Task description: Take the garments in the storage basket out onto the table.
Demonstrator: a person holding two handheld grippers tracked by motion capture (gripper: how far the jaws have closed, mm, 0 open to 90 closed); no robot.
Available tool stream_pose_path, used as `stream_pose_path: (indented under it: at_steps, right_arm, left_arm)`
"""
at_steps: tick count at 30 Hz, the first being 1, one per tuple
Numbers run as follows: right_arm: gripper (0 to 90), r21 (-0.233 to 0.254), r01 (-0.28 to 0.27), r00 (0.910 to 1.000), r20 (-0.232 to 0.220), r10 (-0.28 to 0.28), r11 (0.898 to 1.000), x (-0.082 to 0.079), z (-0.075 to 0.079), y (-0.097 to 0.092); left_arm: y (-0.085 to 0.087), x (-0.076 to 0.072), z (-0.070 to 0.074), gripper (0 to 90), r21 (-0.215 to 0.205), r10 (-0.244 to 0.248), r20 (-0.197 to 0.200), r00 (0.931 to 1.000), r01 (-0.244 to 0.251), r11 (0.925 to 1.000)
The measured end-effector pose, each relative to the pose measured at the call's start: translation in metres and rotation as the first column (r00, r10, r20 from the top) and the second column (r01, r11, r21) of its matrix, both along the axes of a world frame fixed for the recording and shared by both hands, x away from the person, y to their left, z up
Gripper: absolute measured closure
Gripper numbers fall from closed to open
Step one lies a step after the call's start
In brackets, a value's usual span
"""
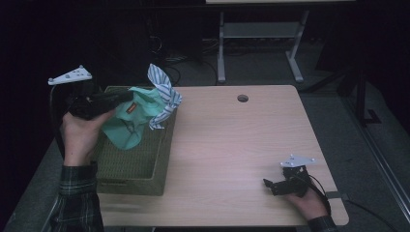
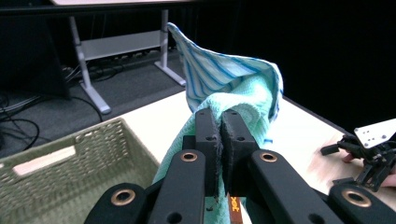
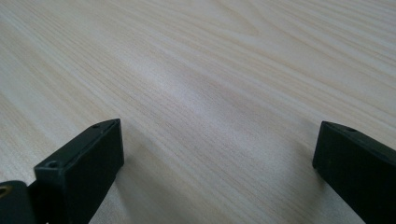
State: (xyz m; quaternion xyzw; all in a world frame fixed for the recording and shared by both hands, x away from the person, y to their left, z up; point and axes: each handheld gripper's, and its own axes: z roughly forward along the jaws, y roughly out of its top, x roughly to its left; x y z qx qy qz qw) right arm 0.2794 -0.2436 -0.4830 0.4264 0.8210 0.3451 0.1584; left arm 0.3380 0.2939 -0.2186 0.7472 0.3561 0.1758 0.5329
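My left gripper is shut on a mint-green cloth with an orange tag, held up over a woven green basket at the table's left. A blue-and-white striped cloth is bunched with it and sticks up above the basket's right rim. In the left gripper view the jaws are pressed together at the left gripper on the green cloth, with the striped cloth rising behind. My right gripper rests low at the table's front right, open. The right gripper has bare wood between its jaws.
The light wooden table has a round cable hole near its far edge. Beyond the table, the legs of another desk stand on a dark floor with cables. The basket has a pale label on its wall.
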Motion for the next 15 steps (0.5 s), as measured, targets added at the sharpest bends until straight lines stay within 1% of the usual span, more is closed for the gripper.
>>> stream_pose_path:
  at_steps: [8, 15]
  right_arm:
    - [1.5, 0.000, -0.001, 1.0000, 0.000, 0.001, 1.000, 0.000, 0.000, 0.000]
    - [1.5, 0.000, 0.000, 1.0000, 0.000, 0.000, 1.000, 0.000, 0.000, 0.000]
  left_arm:
    - [-0.017, 0.001, 0.004, 86.4, -0.010, -0.032, 0.011, 0.9994, 0.032, 0.9994]
    - [-0.036, 0.002, 0.008, 86.5, -0.016, -0.065, 0.022, 0.9976, 0.066, 0.9977]
